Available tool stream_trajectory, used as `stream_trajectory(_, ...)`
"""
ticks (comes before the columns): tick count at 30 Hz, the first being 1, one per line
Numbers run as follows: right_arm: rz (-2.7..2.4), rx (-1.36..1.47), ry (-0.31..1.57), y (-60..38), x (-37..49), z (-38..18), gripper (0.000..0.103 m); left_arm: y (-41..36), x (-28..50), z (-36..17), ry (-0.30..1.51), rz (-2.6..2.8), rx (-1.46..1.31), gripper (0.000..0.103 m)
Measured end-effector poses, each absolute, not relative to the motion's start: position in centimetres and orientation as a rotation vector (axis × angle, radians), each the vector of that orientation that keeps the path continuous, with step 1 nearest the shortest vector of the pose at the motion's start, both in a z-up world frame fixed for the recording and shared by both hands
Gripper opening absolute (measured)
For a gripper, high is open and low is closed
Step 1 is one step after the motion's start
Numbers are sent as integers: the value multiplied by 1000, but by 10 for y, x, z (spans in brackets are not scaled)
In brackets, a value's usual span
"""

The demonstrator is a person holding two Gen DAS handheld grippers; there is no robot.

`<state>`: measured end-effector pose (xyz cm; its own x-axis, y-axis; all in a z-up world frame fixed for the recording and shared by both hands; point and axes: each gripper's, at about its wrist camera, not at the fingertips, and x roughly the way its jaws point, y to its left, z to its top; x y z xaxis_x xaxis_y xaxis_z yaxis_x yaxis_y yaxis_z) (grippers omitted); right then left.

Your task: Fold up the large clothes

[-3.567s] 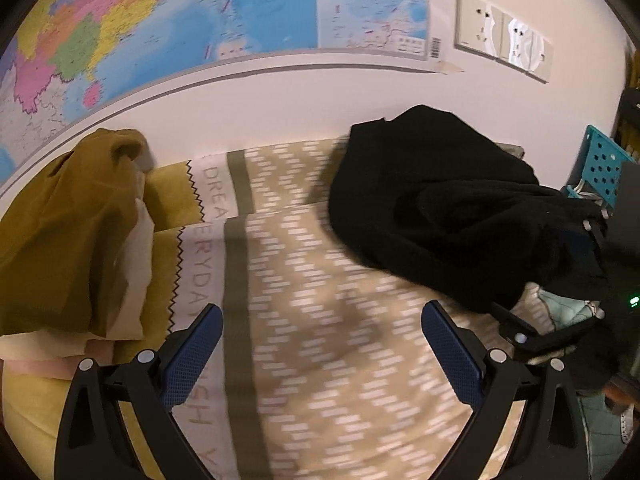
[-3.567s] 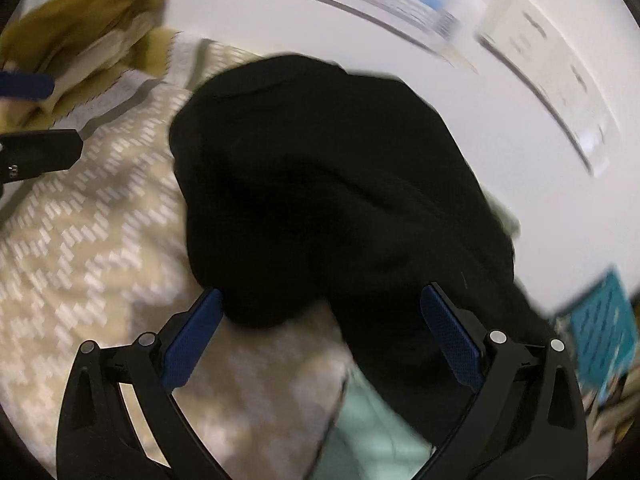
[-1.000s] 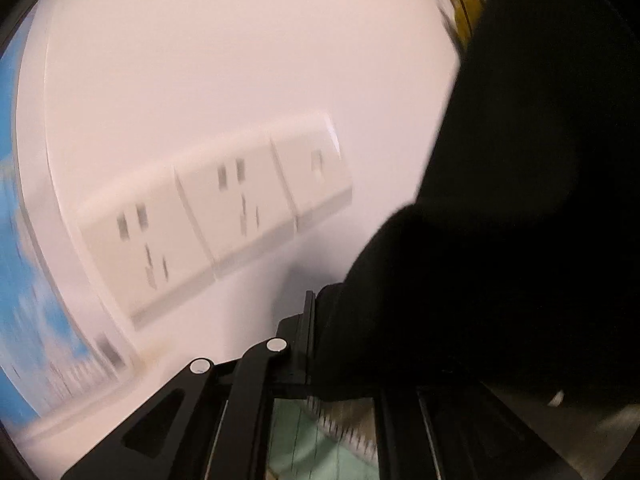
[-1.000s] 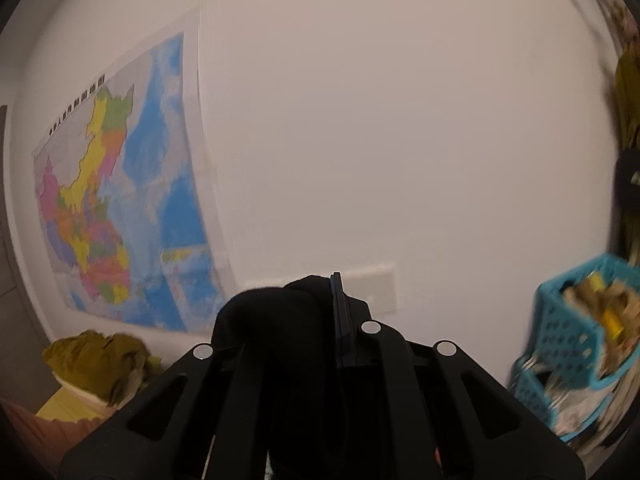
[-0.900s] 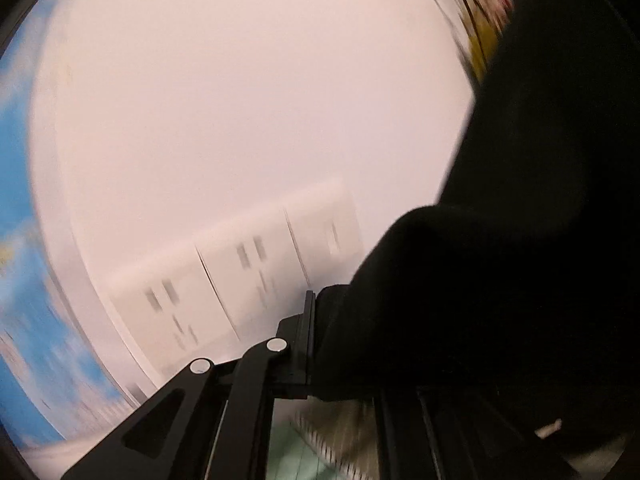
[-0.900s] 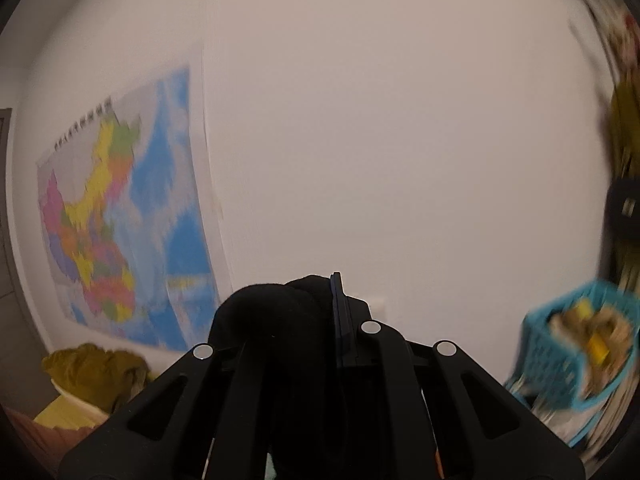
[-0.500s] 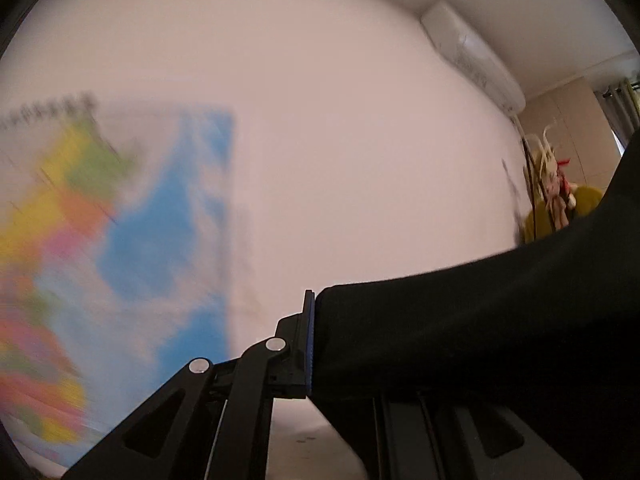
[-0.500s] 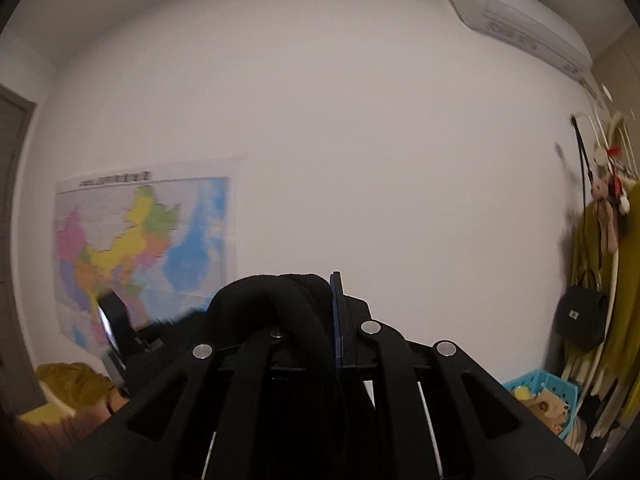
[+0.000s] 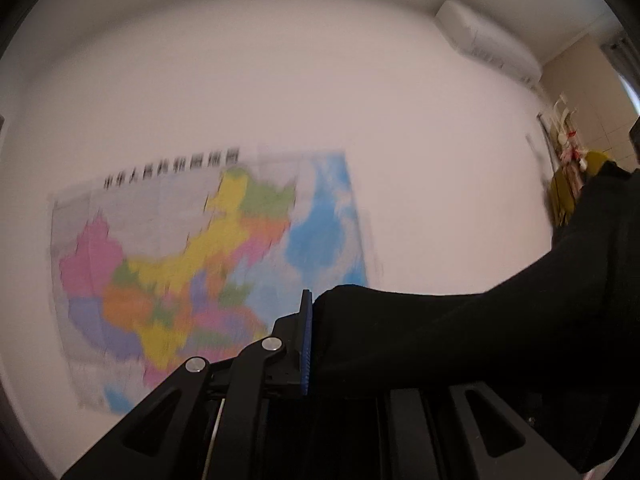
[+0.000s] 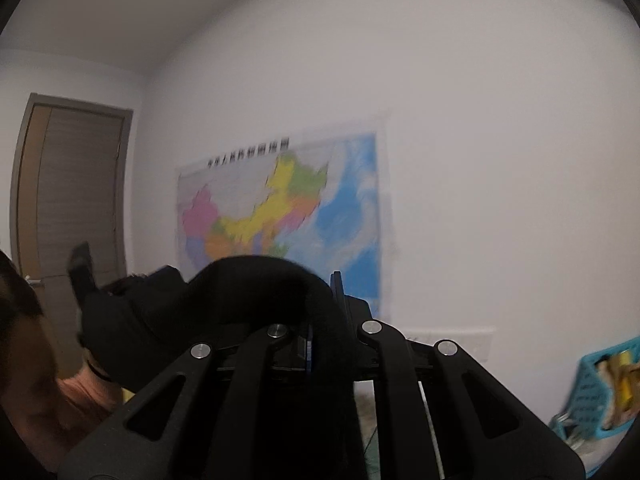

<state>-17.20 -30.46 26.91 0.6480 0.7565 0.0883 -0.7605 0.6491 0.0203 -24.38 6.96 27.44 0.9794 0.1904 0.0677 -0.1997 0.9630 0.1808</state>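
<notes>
Map [image 9: 208, 264] now centered (white wall [image 9: 320, 92]).

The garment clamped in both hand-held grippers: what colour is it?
Plain black garment, no pattern; clearest in the left wrist view.

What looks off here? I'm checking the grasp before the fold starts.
Nothing looks damaged or spilled. The left gripper and right gripper are each shut on the black garment, which bunches over the right one's fingers. The wall map is only blurred.
</notes>
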Motion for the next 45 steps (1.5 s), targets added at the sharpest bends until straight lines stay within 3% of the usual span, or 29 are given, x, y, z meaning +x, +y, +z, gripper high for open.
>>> stream_trajectory(6,929,72,239,-204,-70,211,8,120,-157,199,258,346,162,9)
stream_trajectory(12,839,64,681,-120,102,70,8,177,-24,36,717,367,84,9)
stream_trajectory(15,782,39,836,-95,145,15,7,201,16,-27,870,386,21,9)
stream_trajectory(18,731,76,915,-96,172,-14,8,227,34,-48,930,379,-70,19)
stream_trajectory(20,711,82,935,-99,180,-21,23,241,41,-53,955,383,-100,24)
stream_trajectory(21,664,52,937,-100,181,-24,32,243,44,-56,973,371,-84,31)
stream_trajectory(23,590,-20,921,-106,181,-27,62,244,43,-56,976,354,-50,37)
stream_trajectory(25,556,-77,878,-112,174,-23,68,237,38,-50,960,287,4,60)
stream_trajectory(27,534,-150,804,-117,150,-11,70,225,19,-39,906,213,66,77)
stream_trajectory(29,546,-211,734,-121,124,2,76,215,-1,-31,856,136,95,79)
stream_trajectory(32,628,-236,671,-129,89,12,77,200,-34,-22,791,-45,99,81)
stream_trajectory(34,751,-212,657,-128,63,15,77,184,-44,-21,771,-155,126,88)
stream_trajectory(39,903,-153,846,-88,76,-30,74,152,-1,-51,859,-217,120,87)
stream_trajectory(42,897,-41,933,-81,111,-49,69,152,40,-70,947,-179,46,63)
stream_trajectory(45,877,-16,916,-75,136,-47,29,163,72,-73,961,-108,10,50)
